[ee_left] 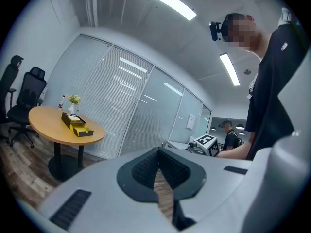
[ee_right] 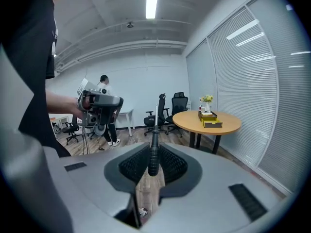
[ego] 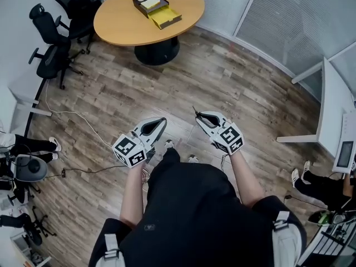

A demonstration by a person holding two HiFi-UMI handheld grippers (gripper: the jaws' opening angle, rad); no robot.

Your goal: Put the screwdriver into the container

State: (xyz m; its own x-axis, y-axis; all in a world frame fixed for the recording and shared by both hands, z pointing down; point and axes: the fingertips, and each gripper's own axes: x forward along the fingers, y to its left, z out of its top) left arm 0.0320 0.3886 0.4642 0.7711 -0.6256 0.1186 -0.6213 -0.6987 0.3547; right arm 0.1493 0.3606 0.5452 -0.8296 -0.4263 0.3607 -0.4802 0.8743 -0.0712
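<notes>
**Screwdriver clamped in the right jaws, far from the container**

Jaws of the right gripper (ego: 198,115) closed on the black handle of the screwdriver (ee_right: 153,155), with the thin metal shaft poking out past the tips, forward and a little upward. Carried in the air above the wooden floor (ego: 233,88), just ahead of the person's shoes (ego: 179,144), well apart from the counter.

Jaws of the left gripper (ego: 162,120) closed too, tips touching, nothing between the ribbed pads (ee_left: 143,166); only floorboards showing through the narrow slit behind the tips. Held beside the right gripper, not touching it, both pointing toward the far end of the room.

On the round wooden counter (ego: 119,21) at that far end, the container (ego: 166,18): black outside, yellow inside at its open part. Lying on the right half of the top in the head view, nearer the right edge than the left, with the yellow part toward the near edge. Just behind it, toward the far edge, a small vase of flowers (ee_left: 73,101).

Off the left edge of the counter, two black office chairs (ego: 53,43). Beyond its right edge, glass walls with lowered blinds (ego: 300,21). At the right side of the room, a white desk (ego: 334,99).
</notes>
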